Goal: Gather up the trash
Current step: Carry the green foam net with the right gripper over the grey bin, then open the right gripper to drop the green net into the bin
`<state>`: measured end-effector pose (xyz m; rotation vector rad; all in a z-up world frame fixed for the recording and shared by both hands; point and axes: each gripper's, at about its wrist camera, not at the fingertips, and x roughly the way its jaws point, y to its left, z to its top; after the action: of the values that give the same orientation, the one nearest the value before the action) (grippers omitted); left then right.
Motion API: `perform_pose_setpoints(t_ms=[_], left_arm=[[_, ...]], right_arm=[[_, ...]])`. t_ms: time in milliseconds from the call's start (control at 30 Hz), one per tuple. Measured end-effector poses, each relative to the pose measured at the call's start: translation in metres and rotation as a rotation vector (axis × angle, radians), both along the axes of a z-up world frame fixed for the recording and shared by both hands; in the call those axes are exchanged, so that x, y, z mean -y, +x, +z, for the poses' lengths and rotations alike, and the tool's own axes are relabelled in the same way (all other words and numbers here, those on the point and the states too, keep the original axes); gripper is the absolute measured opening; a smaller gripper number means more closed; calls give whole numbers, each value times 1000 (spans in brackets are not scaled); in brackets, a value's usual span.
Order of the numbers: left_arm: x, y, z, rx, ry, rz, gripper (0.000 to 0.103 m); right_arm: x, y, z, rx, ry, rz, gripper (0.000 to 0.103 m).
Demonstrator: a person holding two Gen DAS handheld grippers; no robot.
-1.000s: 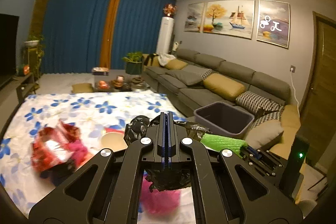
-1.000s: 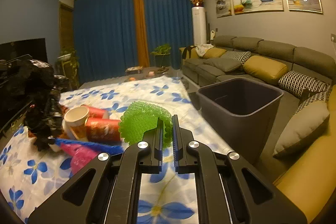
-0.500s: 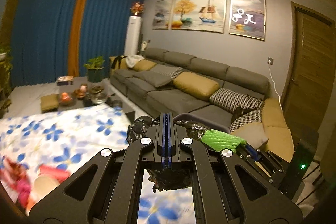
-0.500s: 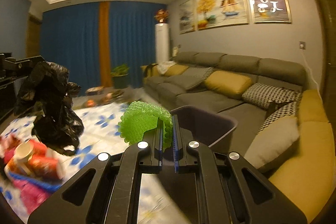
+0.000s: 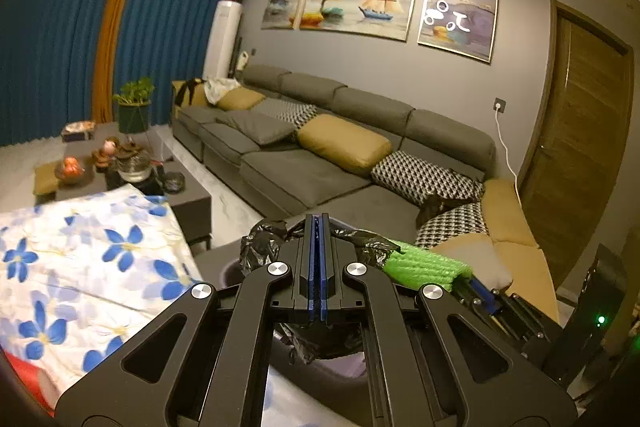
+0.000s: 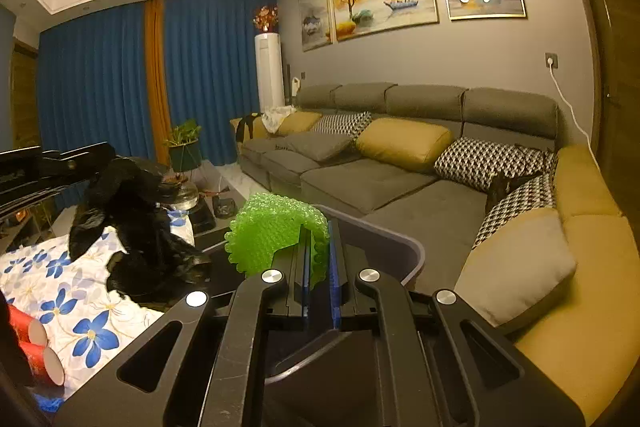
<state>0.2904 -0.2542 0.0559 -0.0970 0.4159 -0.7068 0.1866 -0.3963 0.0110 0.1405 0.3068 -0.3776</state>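
Nearest to me, my right gripper [image 6: 318, 259] is clamped on the green foam net [image 6: 272, 235], which stands over the near rim of the grey bin [image 6: 400, 247]; the bin mouth lies directly below and ahead of those fingers. My left gripper [image 5: 318, 267] is pinched fully on the black plastic bag [image 6: 136, 227], which hangs down from it, partly over the floral cloth [image 6: 80, 307] and partly over the bin's left edge. I judge the right hand nearer to a clean drop. Red paper cups [image 6: 36, 351] remain on the cloth at far left. Beyond stands the sofa [image 6: 360, 183]
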Motion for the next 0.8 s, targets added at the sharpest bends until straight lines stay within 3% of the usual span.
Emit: perform_pose_setpoints(t_ms=[533, 667, 700, 767, 800], left_arm=[[36, 42, -31, -102, 13, -32, 1], [38, 50, -34, -138, -2, -27, 1], [38, 53, -35, -147, -2, -24, 1], [38, 57, -40, -158, 10, -12, 7], [38, 59, -42, -171, 9, -21, 18]], right_arm=[[15, 35, -16, -59, 29, -7, 11], [16, 40, -18, -71, 29, 1, 29], [17, 41, -18, -74, 30, 1, 30], [16, 42, -20, -80, 31, 3, 30], [16, 42, -21, -82, 33, 7, 31]])
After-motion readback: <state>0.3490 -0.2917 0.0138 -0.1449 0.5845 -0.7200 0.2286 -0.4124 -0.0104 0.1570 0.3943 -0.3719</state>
